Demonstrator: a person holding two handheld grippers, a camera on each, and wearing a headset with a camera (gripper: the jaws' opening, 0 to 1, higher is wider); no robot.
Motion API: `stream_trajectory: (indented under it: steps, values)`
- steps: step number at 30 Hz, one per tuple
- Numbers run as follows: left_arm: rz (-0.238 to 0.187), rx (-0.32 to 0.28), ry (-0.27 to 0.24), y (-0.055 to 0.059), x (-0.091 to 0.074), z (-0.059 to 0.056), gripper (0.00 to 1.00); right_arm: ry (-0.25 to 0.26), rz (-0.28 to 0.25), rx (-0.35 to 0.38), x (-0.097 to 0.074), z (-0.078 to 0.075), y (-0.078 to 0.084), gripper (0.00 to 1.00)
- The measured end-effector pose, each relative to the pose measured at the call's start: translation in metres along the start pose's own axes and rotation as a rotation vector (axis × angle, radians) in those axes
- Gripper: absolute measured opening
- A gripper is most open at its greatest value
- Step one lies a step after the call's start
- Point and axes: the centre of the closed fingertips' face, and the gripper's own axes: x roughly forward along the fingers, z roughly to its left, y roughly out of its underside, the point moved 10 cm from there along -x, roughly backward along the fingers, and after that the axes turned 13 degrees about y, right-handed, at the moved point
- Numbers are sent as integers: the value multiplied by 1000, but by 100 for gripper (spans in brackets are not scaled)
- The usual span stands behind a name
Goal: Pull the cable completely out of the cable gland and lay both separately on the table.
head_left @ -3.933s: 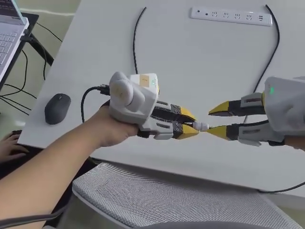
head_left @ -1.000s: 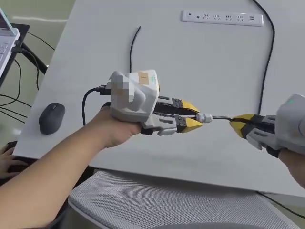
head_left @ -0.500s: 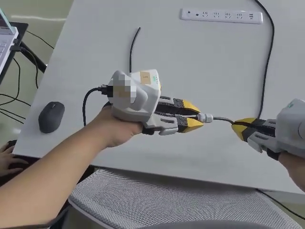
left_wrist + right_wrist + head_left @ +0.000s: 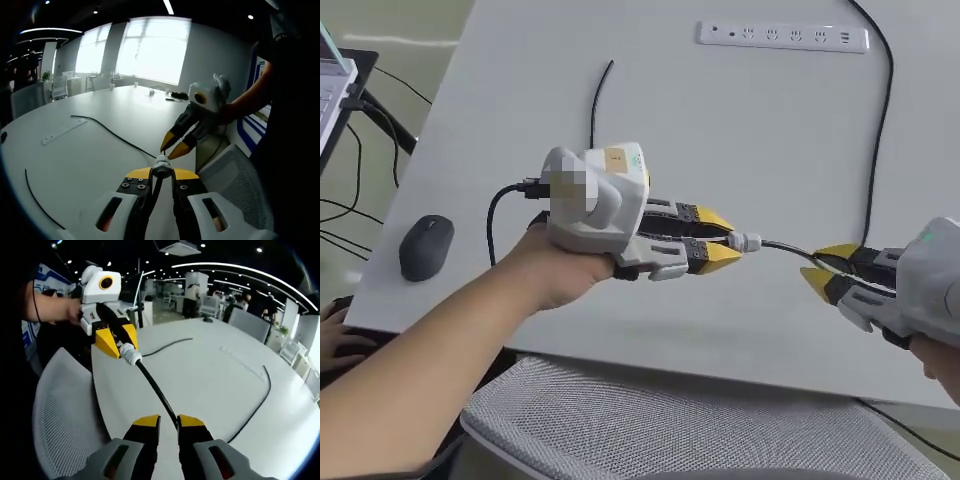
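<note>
A white cable gland [image 4: 746, 241] sits between the yellow tips of my left gripper [image 4: 725, 250], which is shut on it above the table's near edge. In the left gripper view the gland [image 4: 161, 165] sticks out just past the jaws. A black cable [image 4: 785, 250] runs from the gland to my right gripper [image 4: 817, 266]. In the right gripper view the cable [image 4: 155, 387] comes from the gland [image 4: 129, 354] and ends between my right gripper [image 4: 169, 421] jaws. Those jaws stand slightly apart, with the cable against one finger.
A white power strip [image 4: 782, 37] lies at the table's far side, its black cord [image 4: 880, 120] trailing to the right. A loose black cable [image 4: 594, 105] lies on the table, a mouse [image 4: 426, 247] at its left edge. A mesh chair [image 4: 650, 430] is below.
The right gripper's jaws, which were pinched on the cable, have parted a little. The stretch of cable between gland and right gripper is slightly longer and now bows. The left gripper holds steady.
</note>
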Motion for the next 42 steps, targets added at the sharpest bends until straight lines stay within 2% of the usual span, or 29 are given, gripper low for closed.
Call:
stream_trajectory:
  steps: [3, 7, 13, 15, 17, 23, 33, 37, 42]
  values:
    - [3, 0, -1, 0, 0, 0, 15, 0, -27, -69, -1, 4, -11, 12]
    - [2, -2, 0, -1, 0, 0, 15, 3, -59, -94, 0, 9, -27, 13]
    - [10, -5, 1, 1, -1, 1, 15, -2, -79, -145, 5, 16, -44, 12]
    - [12, -6, 1, 2, -1, 2, 15, 3, -66, -203, 7, 19, -45, 10]
    - [14, -4, -2, 3, -1, 3, 15, 2, -62, -229, 10, 21, -45, 8]
    - [19, -1, -7, 4, -1, 4, 15, -6, -58, -226, 13, 27, -49, 4]
    - [28, 1, -9, 4, 1, 6, 15, -8, -42, -171, 15, 25, -45, 2]
    - [22, -3, -11, 3, 1, 6, 15, -16, -33, -93, 16, 20, -43, 2]
    - [19, -1, -17, 3, 0, 9, 15, -21, -27, -40, 18, 14, -37, 1]
